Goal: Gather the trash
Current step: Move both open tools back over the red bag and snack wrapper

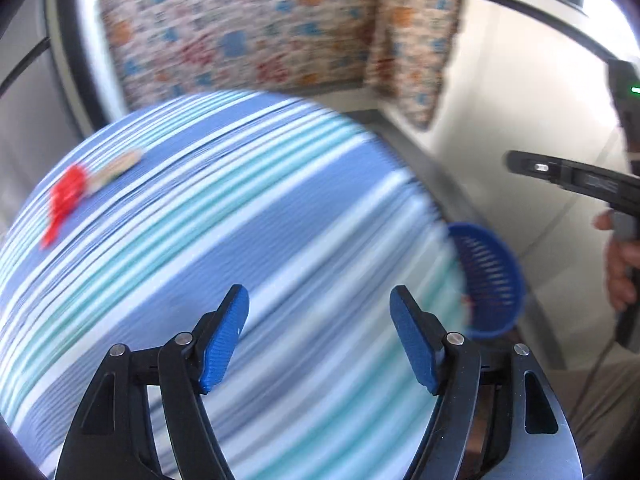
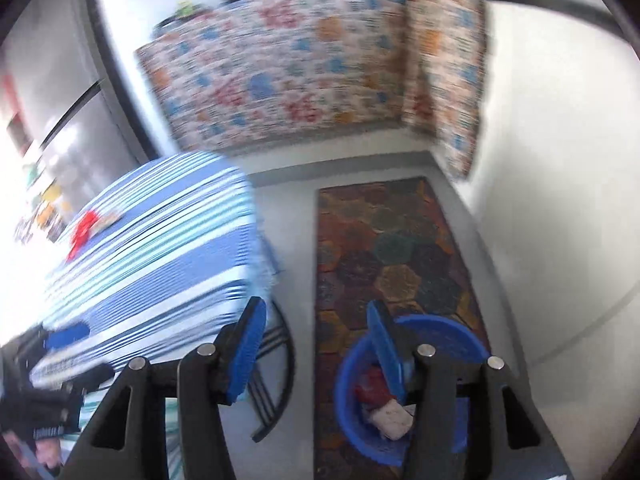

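Observation:
A red wrapper (image 1: 66,196) and a pale piece of trash (image 1: 116,166) lie on the far left of a blue striped table (image 1: 240,208). Both show in the right wrist view too, the red wrapper (image 2: 82,230) beside the pale piece (image 2: 106,220). My left gripper (image 1: 320,336) is open and empty above the table's near part. My right gripper (image 2: 316,344) is open and empty above a blue basket (image 2: 352,380) on the floor, which holds red trash (image 2: 370,388) and white trash (image 2: 392,418). The basket (image 1: 490,280) shows right of the table in the left wrist view.
A floral cloth-covered counter (image 2: 280,68) stands behind. A patterned rug (image 2: 392,248) lies on the grey floor under the basket. A black metal frame (image 2: 272,364) sits beside the table. The right gripper's body (image 1: 580,180) and the person's hand show at the left view's right edge.

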{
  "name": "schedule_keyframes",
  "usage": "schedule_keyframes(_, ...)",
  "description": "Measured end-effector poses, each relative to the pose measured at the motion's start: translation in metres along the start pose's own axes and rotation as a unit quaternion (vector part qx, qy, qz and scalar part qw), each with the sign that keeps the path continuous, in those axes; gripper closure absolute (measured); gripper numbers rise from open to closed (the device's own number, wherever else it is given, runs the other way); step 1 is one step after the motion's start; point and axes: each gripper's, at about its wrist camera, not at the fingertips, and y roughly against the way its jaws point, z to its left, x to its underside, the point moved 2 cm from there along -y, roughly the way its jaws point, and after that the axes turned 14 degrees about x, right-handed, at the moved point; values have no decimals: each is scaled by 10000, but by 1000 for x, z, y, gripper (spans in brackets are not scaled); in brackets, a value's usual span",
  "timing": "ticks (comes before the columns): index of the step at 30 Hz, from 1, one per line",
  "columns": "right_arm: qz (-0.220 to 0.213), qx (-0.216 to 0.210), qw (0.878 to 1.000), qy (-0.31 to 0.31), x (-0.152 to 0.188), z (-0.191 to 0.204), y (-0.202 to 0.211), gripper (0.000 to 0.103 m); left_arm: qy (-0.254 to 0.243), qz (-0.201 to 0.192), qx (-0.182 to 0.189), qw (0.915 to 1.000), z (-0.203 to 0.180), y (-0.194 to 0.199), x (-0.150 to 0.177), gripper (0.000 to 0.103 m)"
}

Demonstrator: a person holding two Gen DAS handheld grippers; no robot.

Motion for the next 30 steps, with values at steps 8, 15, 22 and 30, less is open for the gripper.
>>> schedule_keyframes(8, 112, -712, 9840, 1629, 12, 173, -9, 48, 673, 12, -1022, 9925, 118, 14, 18, 23)
schedule_keyframes(15, 108, -634, 9774, 2012, 7, 223, -29, 46, 780, -33, -1122, 9906, 163, 10, 14, 0)
schedule_keyframes(22, -18, -630, 9797, 1905, 8, 236, -35, 38, 927, -139, -888, 9916, 189, 8, 7, 0)
schedule_keyframes(30, -81, -613, 9811, 1835, 5, 240, -38, 34, 862, -115, -761, 9933, 193, 7, 4, 0)
